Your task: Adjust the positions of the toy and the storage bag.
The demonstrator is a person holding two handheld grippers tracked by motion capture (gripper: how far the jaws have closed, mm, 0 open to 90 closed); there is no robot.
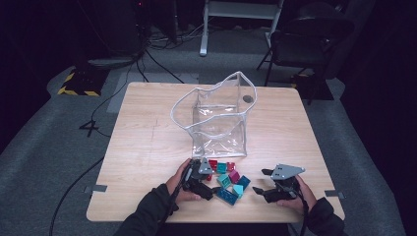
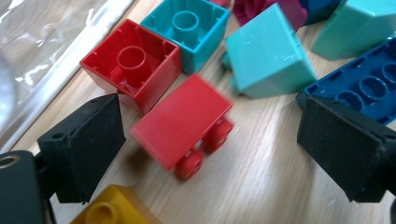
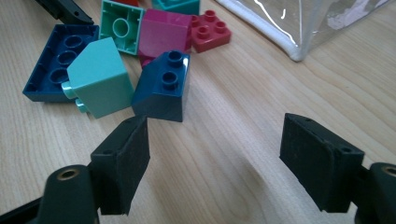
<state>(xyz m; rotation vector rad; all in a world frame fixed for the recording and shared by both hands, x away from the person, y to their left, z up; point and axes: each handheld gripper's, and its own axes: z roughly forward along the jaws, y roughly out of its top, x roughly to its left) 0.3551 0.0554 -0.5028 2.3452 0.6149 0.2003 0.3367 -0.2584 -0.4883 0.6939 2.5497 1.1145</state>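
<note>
A wooden table stands on grey carpet in a dark room, a black chair behind.

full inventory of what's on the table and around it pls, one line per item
clear plastic bag: 1, transparent with white rim, standing open mid-table
red toy bricks: at least 2; a hollow one upside down, a flat one on its side between the left tool's jaws, untouched
teal toy bricks: several, e.g. one upside down, one sloped
dark blue toy bricks: 2, a long one upside down, a sloped one
magenta toy brick: 1, in the pile
yellow toy brick: 1, beside the left tool
wooden table: 1, light
black chair: 1, behind the table
left tool: black, open, over the pile
right tool: black, open over bare table
</note>
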